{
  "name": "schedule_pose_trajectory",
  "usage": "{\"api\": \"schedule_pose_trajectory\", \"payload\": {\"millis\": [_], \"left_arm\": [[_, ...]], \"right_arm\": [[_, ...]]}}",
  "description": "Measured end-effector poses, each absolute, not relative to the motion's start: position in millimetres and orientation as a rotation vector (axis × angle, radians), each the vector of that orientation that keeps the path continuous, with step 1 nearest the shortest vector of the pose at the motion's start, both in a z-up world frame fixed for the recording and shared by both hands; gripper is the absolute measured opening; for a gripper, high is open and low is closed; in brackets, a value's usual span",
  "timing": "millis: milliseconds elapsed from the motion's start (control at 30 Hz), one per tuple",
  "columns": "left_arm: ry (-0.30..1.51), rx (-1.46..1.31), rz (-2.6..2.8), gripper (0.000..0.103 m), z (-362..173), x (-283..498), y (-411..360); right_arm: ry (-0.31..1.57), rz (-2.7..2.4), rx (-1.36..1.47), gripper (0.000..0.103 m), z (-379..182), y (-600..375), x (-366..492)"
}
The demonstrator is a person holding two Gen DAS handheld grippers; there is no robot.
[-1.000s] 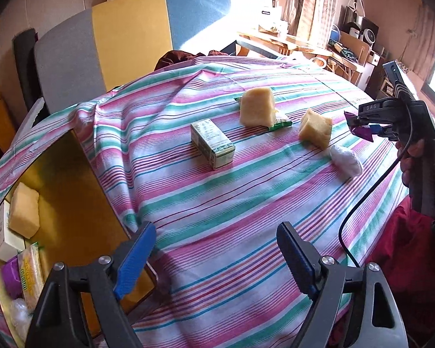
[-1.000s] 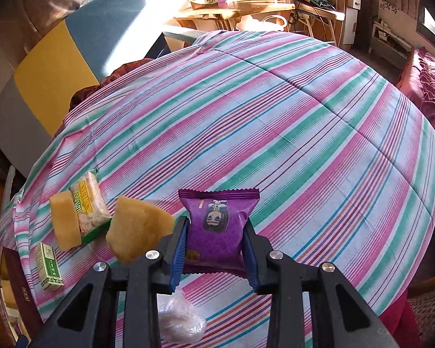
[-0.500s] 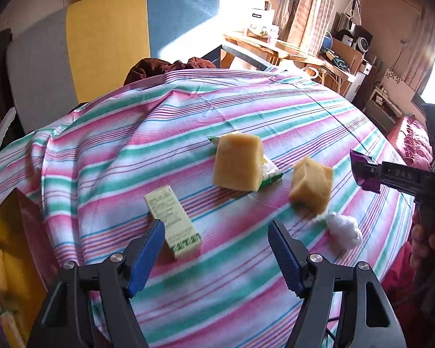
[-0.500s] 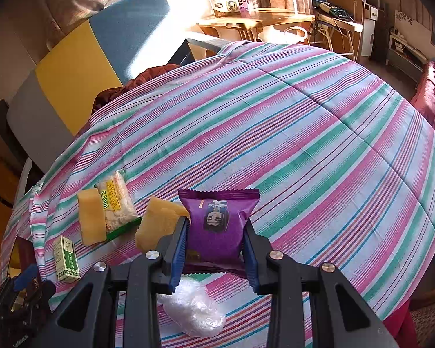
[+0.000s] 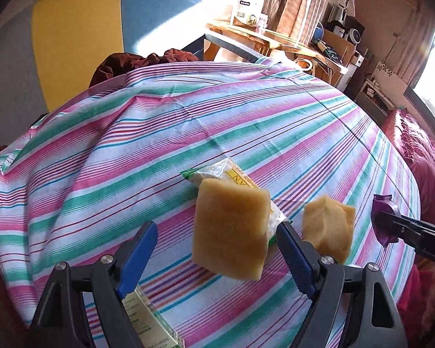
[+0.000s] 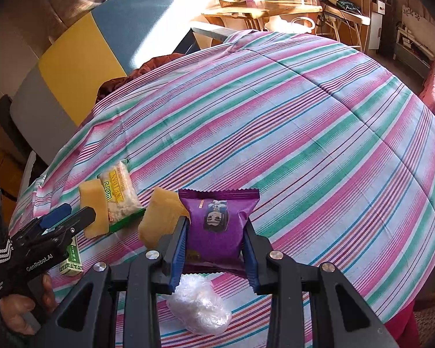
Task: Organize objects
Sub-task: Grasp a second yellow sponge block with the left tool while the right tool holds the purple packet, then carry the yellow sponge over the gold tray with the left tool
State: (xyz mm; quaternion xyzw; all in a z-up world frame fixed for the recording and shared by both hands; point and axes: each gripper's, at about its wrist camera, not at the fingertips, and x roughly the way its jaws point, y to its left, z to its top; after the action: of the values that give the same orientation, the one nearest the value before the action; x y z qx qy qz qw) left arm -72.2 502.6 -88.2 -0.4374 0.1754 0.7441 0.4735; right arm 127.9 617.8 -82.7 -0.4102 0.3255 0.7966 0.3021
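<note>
Purple snack packet (image 6: 217,226) sits clamped between the blue pads of the right gripper (image 6: 214,249), lifted off the striped tablecloth (image 6: 304,133); its lower edge is hidden behind the jaws. From the left wrist view only a purple corner of it (image 5: 384,211) shows at the right margin. Left gripper (image 5: 214,249): jaws apart and opening, nothing pressed between the pads, a tan sponge block (image 5: 230,229) lying on the cloth in the gap. That block covers most of a clear rice-cracker pack (image 5: 232,174) with a green end. Second sponge piece (image 5: 327,229) lies just right of the right-hand finger, partly masked by it. Green-and-white carton (image 5: 148,322) is cut off at the bottom edge, under the left finger. Crumpled clear plastic (image 6: 200,307) sits near the cloth's front edge, half behind the right gripper. Far half of the cloth is bare.
</note>
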Motion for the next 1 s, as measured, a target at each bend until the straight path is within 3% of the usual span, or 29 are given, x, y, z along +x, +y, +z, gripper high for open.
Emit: {"api": "schedule_pose_trajectory", "payload": {"millis": [33,67,100,500,767,1000], "left_arm": [[0.425,-1.079,1.814,0.076,-92,-75,506],[0.422,-1.100,1.789,0.056,-97,-77,510],[0.409,-1.132,1.756,0.052,-101,-78,513],[0.424,-1.003,1.802,0.052,-53,-15,436],[0.577,-1.049,1.890,0.052,-87,36,354],[0.627,-0.946,1.970,0.053,-104,58,344]], "right_arm": [[0.860,2.111,-1.091,0.034,-83,618,127],[0.855,2.111,-1.094,0.034,-84,617,127],[0.847,2.110,-1.097,0.034,-84,617,126],[0.790,2.226,-1.035,0.034,-71,605,123],[0.632,2.464,-1.169,0.034,-69,556,90],[0.519,2.464,-1.300,0.034,-86,532,75]]}}
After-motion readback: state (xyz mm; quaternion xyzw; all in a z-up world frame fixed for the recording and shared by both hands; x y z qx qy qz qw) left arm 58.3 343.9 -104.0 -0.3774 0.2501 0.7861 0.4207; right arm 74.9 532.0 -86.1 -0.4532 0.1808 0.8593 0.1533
